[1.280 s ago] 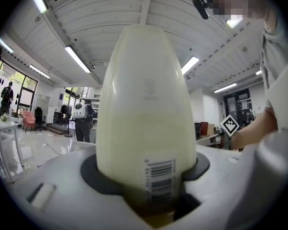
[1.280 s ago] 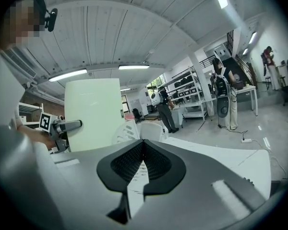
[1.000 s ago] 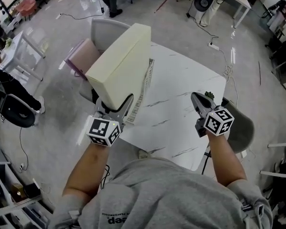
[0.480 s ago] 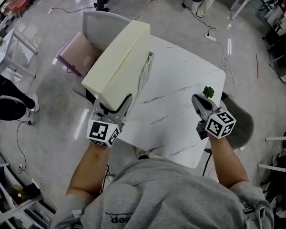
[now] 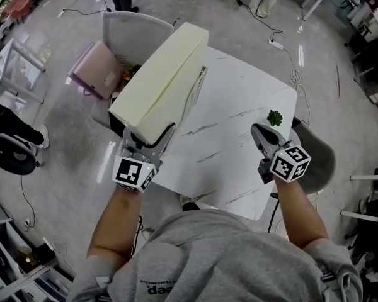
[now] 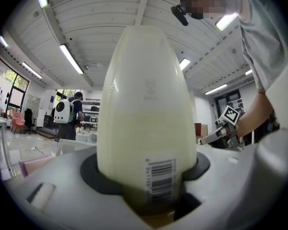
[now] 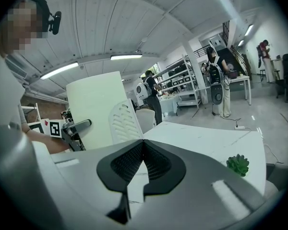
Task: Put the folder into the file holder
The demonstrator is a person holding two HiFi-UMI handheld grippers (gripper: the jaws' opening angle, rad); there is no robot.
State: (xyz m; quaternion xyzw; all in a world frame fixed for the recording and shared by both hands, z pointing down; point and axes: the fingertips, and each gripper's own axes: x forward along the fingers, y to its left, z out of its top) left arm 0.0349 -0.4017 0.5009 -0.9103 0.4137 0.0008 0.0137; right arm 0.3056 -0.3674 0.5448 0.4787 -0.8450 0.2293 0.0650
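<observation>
My left gripper [image 5: 152,137] is shut on the near end of a thick cream folder [image 5: 160,83], which hangs in the air over the left edge of the white marbled table [image 5: 239,99]. In the left gripper view the folder [image 6: 146,104] fills the space between the jaws, barcode toward the camera. A white perforated file holder [image 5: 195,96] stands on the table just right of the folder, also seen as the file holder [image 7: 126,121] in the right gripper view. My right gripper [image 5: 259,131] is shut and holds nothing, over the table's right side.
A small green plant [image 5: 275,117] sits near the table's right edge, close to my right gripper. A grey chair [image 5: 135,27] with a pink item [image 5: 97,71] on it stands beyond the folder. Another chair [image 5: 318,162] is at the right. Cables lie on the floor.
The folder in my left gripper has shifted a little away from me and to the right. The right gripper has hardly moved.
</observation>
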